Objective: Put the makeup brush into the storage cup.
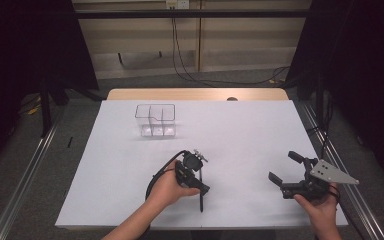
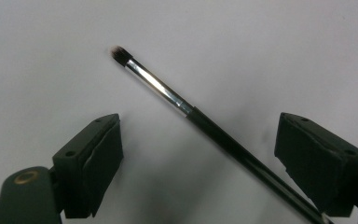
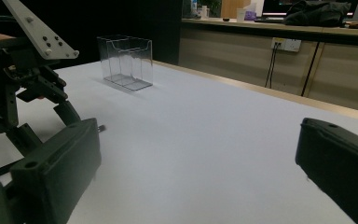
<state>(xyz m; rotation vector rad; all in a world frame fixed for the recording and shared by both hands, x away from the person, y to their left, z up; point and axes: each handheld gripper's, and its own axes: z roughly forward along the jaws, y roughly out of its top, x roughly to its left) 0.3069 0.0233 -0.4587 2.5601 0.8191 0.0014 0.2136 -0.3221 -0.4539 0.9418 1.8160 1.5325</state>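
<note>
From above, my left gripper [image 1: 196,172] sits over a brush [image 1: 201,199] lying near the front of the desk [image 1: 240,130], handle toward me; my right gripper [image 1: 286,171] waits well apart, fingers wide and empty. Along the left fingers [image 2: 95,158], the brush [image 2: 205,123] runs slantwise between them, bristles away, handle just beside the right-hand pad, not yet pinched. Across the right gripper [image 3: 200,163], I see an empty clear organizer [image 3: 127,61] far off.

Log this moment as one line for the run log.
left gripper: open, straddling brush lying on table, pads not touching | right gripper: open, holding nothing | clear organizer: upright, far side
</note>
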